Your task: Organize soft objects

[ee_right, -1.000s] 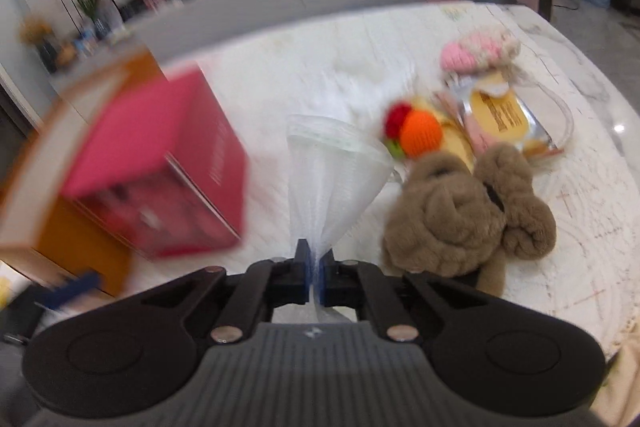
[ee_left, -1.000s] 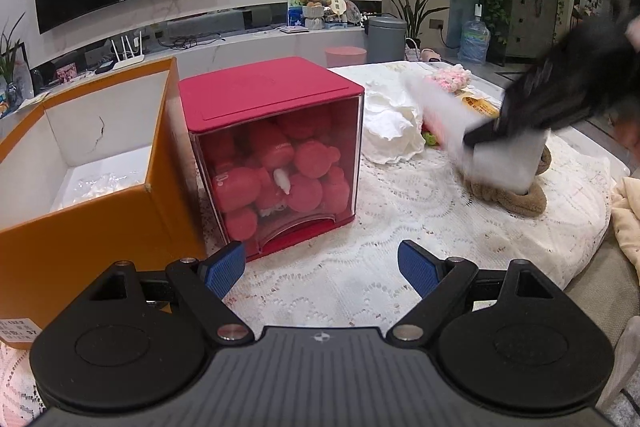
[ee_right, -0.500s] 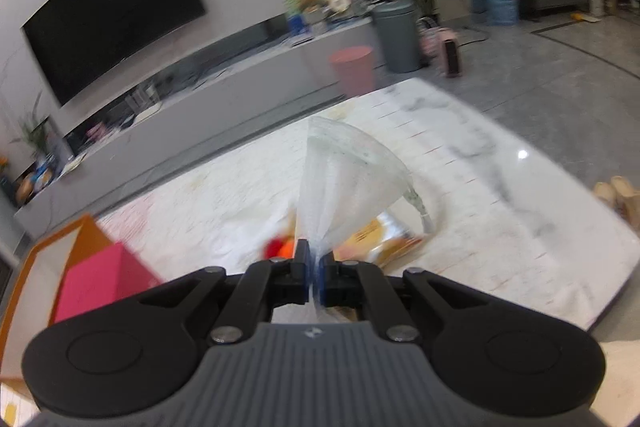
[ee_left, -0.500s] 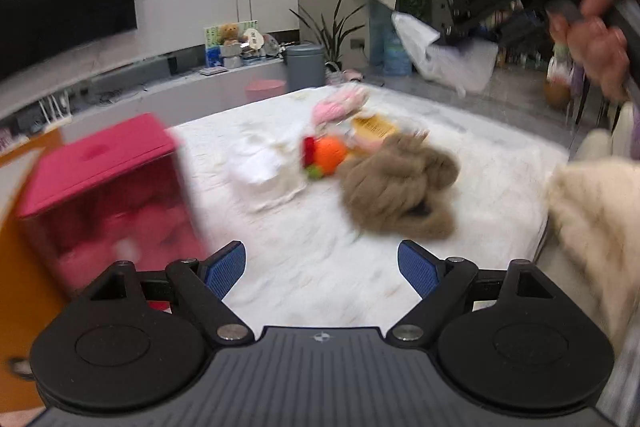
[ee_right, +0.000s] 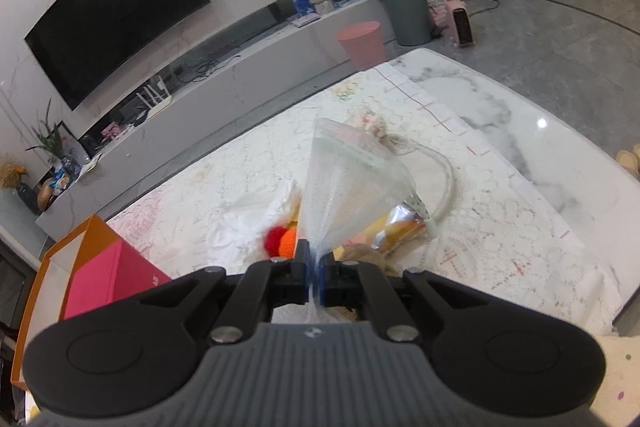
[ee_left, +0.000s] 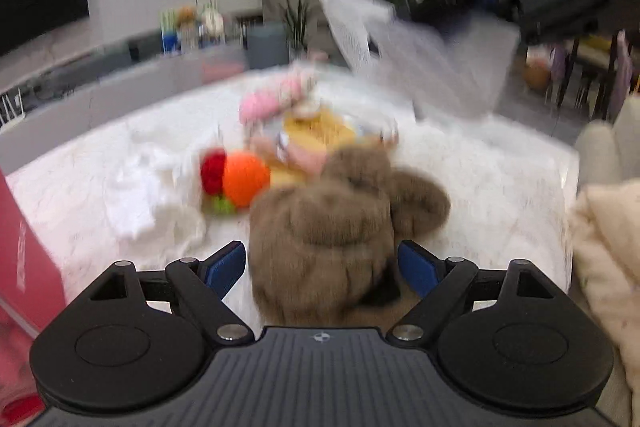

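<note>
Plush bear [ee_left: 328, 227], brown and furry, lies between the wide-open jaws of the left gripper [ee_left: 322, 265]; the blue pads [ee_left: 224, 267] stand clear on either side and hold nothing. It should be light and squashy, so a firm pinch across the thick body, not an ear or limb, would likely hold best; fur may slip a little. Just beyond the jaws sit an orange-and-red toy [ee_left: 240, 179], a white cloth [ee_left: 144, 187] and a pink toy [ee_left: 264, 103].

The right gripper [ee_right: 314, 269] is clamped tight on a corner of a clear bag [ee_right: 348, 183], which fans out ahead of the jaws. Thin, limp and near weightless, it looks slippery; its mouth would need spreading before the bear could go in.
</note>
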Available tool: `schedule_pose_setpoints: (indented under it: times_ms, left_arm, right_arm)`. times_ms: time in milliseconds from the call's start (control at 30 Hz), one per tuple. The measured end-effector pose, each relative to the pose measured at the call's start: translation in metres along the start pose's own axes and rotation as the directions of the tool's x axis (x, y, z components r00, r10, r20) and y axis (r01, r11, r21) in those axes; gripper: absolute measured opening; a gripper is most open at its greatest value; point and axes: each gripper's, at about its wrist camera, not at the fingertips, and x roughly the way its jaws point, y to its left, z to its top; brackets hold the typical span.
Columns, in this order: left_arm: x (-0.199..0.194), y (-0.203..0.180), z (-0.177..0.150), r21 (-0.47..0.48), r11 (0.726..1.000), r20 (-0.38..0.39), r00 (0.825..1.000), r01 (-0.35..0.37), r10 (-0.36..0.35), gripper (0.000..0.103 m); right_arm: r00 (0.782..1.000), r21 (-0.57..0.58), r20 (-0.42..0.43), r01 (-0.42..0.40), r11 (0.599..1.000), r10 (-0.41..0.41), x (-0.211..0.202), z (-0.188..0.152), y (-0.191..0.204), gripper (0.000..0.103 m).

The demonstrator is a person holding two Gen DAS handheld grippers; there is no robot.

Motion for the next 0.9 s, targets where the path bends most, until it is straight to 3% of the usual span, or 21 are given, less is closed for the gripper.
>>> schedule_pose_setpoints:
  times_ms: [67, 200, 267, 367, 433, 733, 900]
  left_arm:
    - [0.004, 0.003, 0.000, 0.018, 1.000, 0.030, 0.999, 0.023, -0.023, 0.101]
    - [0.018, 0.009, -0.001, -0.011, 0.997, -0.019, 0.997, 0.074, -0.074, 0.101]
    - [0.014, 0.011, -0.002, -0.026, 0.997, 0.002, 0.998, 0.070, -0.070, 0.086]
    - [0.007, 0.007, -0.005, -0.006, 0.999, 0.021, 0.999, 0.049, -0.048, 0.073]
    - [0.001, 0.003, -0.007, 0.007, 0.999, 0.029, 0.999, 0.039, -0.039, 0.070]
    - [-0.036, -0.003, 0.002, -0.042, 0.999, 0.027, 0.999, 0.034, -0.033, 0.067]
    - [-0.068, -0.002, 0.016, 0.003, 1.000, 0.052, 0.999, -0.005, 0.005, 0.067]
  right_arm:
    - [1.000, -0.002, 0.000, -0.003, 1.000, 0.003, -0.001, 0.000, 0.001, 0.001]
    - [1.000, 0.021, -0.001, -0.009, 1.000, 0.010, -0.002, 0.002, -0.004, 0.001]
    - [1.000, 0.029, -0.001, -0.008, 1.000, 0.008, -0.003, 0.002, -0.006, 0.001]
    - [1.000, 0.042, -0.001, -0.006, 0.999, 0.006, -0.003, 0.002, -0.009, 0.001]
    - [1.000, 0.049, -0.002, -0.008, 0.999, 0.008, -0.003, 0.002, -0.010, 0.001]
    - [1.000, 0.042, 0.001, -0.028, 0.999, 0.028, -0.007, 0.001, -0.007, 0.001]
    - [0.999, 0.054, 0.017, -0.048, 0.997, 0.048, -0.011, 0.000, -0.010, 0.001]
